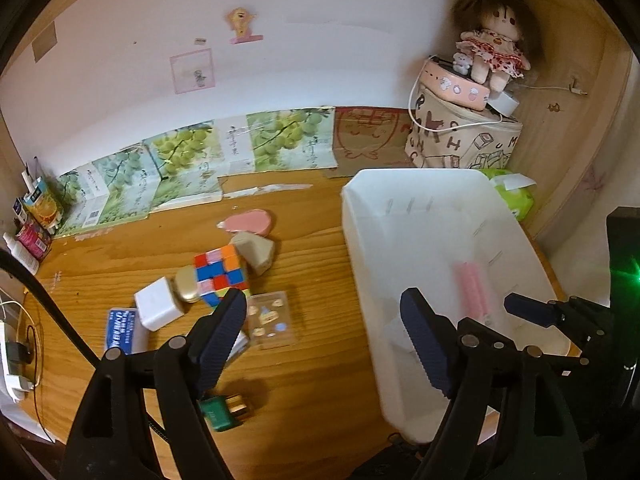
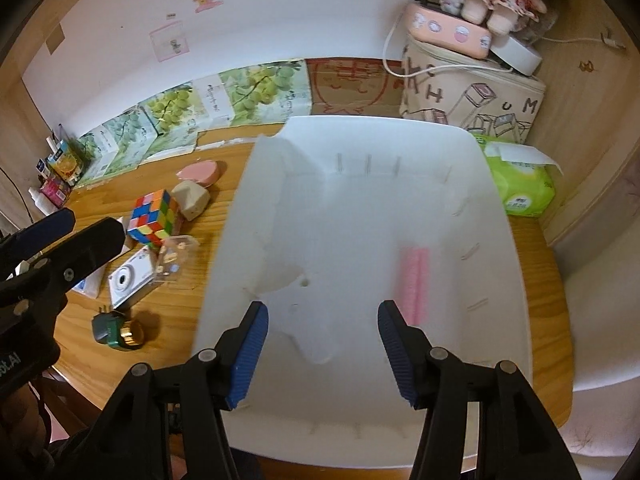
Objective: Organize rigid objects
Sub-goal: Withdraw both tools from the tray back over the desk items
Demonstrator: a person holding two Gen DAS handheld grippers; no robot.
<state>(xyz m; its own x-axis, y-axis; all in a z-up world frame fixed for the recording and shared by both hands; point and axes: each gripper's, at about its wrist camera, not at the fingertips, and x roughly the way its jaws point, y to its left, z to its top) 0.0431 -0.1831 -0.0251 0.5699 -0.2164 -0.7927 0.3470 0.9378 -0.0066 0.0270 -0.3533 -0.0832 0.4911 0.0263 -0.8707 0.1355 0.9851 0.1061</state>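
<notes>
Over the white bin (image 2: 500,240), both tools gape, empty.

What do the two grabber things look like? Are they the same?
Yes, they match. The left gripper and the right gripper each have two black plastic arms joined with round silver pins, like big clamps. Their fingertips wear dark blue ribbed pads with little ridges. White letters are printed on the left gripper's black body. A green light glows on the black body at the left view's right edge.
</notes>
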